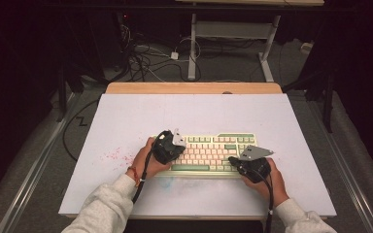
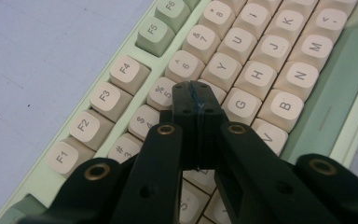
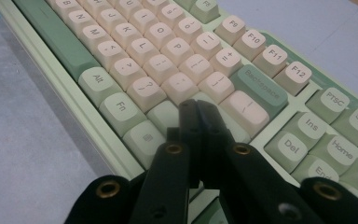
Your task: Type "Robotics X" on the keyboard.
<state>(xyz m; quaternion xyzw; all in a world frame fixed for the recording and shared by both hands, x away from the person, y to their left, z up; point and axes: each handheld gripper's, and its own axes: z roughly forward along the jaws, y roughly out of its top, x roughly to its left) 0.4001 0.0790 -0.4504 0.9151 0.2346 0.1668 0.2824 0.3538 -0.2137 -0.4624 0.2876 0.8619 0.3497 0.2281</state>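
We see keyboard [image 1: 212, 154] lying flat on white desk [image 1: 126, 121], near front edge. Our left tongs [image 2: 196, 93] clenched, empty, tips over number row near 5 and 6 keys. Our right tongs [image 3: 197, 108] clenched too, nothing gripped, tips at keyboard's right end, below Backspace key [image 3: 260, 88].
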